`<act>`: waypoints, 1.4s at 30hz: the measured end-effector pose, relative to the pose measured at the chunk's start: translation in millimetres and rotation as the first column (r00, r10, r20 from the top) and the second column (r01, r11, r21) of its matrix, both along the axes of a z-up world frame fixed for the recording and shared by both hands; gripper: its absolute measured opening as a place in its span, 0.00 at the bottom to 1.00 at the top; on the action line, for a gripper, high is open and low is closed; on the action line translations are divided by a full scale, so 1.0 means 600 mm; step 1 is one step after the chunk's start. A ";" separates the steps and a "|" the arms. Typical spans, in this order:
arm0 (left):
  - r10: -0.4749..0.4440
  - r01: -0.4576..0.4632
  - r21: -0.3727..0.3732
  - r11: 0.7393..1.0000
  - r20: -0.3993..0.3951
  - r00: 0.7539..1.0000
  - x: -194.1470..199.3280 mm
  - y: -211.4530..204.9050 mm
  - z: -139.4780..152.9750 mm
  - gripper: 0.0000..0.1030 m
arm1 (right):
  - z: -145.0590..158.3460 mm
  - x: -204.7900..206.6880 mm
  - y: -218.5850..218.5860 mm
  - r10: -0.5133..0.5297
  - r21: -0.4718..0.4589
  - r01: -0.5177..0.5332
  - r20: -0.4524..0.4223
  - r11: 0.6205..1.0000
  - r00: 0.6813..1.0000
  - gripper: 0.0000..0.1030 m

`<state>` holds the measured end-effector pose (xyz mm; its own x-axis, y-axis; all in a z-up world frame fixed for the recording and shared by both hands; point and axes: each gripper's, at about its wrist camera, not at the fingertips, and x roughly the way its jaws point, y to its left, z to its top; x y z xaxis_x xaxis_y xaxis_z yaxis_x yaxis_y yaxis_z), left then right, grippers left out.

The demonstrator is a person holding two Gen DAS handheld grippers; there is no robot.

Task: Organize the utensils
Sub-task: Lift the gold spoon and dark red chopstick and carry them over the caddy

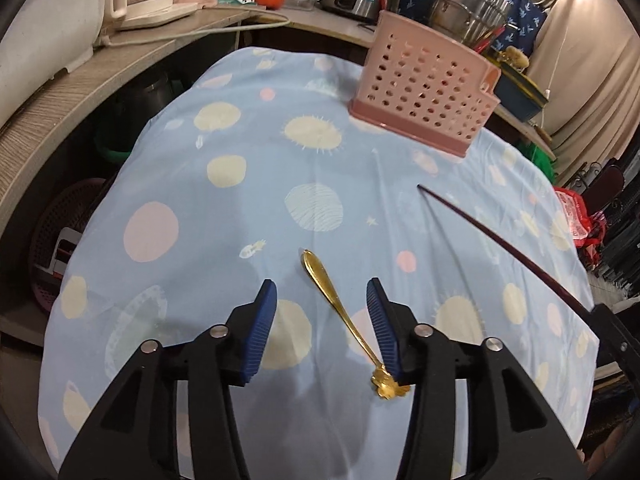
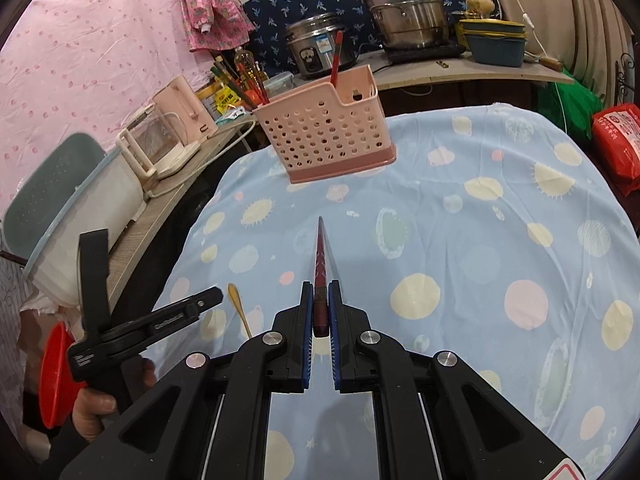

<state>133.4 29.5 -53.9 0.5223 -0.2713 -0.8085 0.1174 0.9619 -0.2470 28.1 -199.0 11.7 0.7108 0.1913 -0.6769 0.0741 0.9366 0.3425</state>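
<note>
The L gripper (image 1: pixel 322 292) is held wide open w/ nothing gripped, straddling the gold spoon (image 1: pixel 344 324), which lies flat on the tablecloth (image 1: pixel 224 216). The spoon's long axis runs diagonally, its near end by the right pad. The R gripper (image 2: pixel 321 300) is clamped on a dark red chopstick (image 2: pixel 321 264), tip aimed fwd at the pink holder (image 2: pixel 320 132), well apart; the holder is judged nearer the R side.

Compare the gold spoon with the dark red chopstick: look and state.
The gold spoon is shiny, short and lies on the tablecloth between the open left gripper's fingers; the dark red chopstick is long, thin, straight and clamped in the right gripper. Neither is in the pink basket.
</note>
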 end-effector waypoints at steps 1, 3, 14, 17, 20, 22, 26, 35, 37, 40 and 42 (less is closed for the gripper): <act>0.002 -0.002 0.004 1.000 -0.005 1.000 0.005 -0.001 -0.006 0.44 | -0.003 0.002 0.001 0.003 -0.001 -0.003 -0.005 1.000 1.000 0.07; 0.011 -0.011 0.004 1.000 -0.020 1.000 0.018 -0.001 -0.019 0.44 | -0.006 0.006 0.003 0.006 -0.002 -0.006 -0.012 1.000 1.000 0.07; -0.015 0.016 0.043 0.999 -0.009 1.000 0.044 -0.015 -0.045 0.14 | -0.019 0.025 0.001 0.001 -0.003 -0.001 -0.040 1.000 0.999 0.07; -0.027 0.028 0.033 0.999 -0.011 1.000 0.040 -0.014 -0.043 0.09 | -0.020 0.028 0.001 0.001 -0.002 -0.001 -0.043 1.000 0.999 0.07; -0.028 0.028 0.014 1.000 -0.016 0.999 0.034 -0.012 -0.037 0.07 | -0.019 0.028 0.004 0.005 -0.004 -0.005 -0.042 1.000 0.999 0.07; -0.033 0.033 0.004 0.999 -0.005 0.999 0.026 -0.011 -0.025 0.06 | -0.015 0.027 0.005 0.008 -0.005 -0.008 -0.038 1.000 0.999 0.07; -0.041 0.042 -0.015 0.999 0.028 0.999 0.010 -0.010 0.006 0.03 | -0.005 0.020 0.007 0.012 -0.007 -0.013 -0.021 1.000 1.000 0.07; -0.048 0.056 -0.053 0.997 0.143 0.989 -0.011 -0.014 0.113 0.01 | 0.054 0.007 0.000 0.013 -0.010 -0.012 0.069 1.000 0.998 0.07; -0.050 0.062 -0.057 0.996 0.180 0.982 -0.011 -0.018 0.141 0.01 | 0.071 0.008 -0.002 0.010 -0.018 -0.008 0.094 1.000 0.995 0.07; -0.058 0.073 -0.059 0.996 0.226 0.972 -0.006 -0.027 0.182 0.01 | 0.097 0.016 -0.009 0.005 -0.017 -0.003 0.125 1.000 0.992 0.07; -0.066 0.084 -0.059 0.995 0.251 0.966 0.001 -0.034 0.205 0.01 | 0.116 0.026 -0.017 -0.001 -0.013 0.003 0.146 1.000 0.989 0.07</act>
<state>134.3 9.2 68.8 0.6800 -0.3678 -0.6343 0.2545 0.9297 -0.2662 43.8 -209.4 81.4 0.8025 0.1816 -0.5684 0.0260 0.9410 0.3373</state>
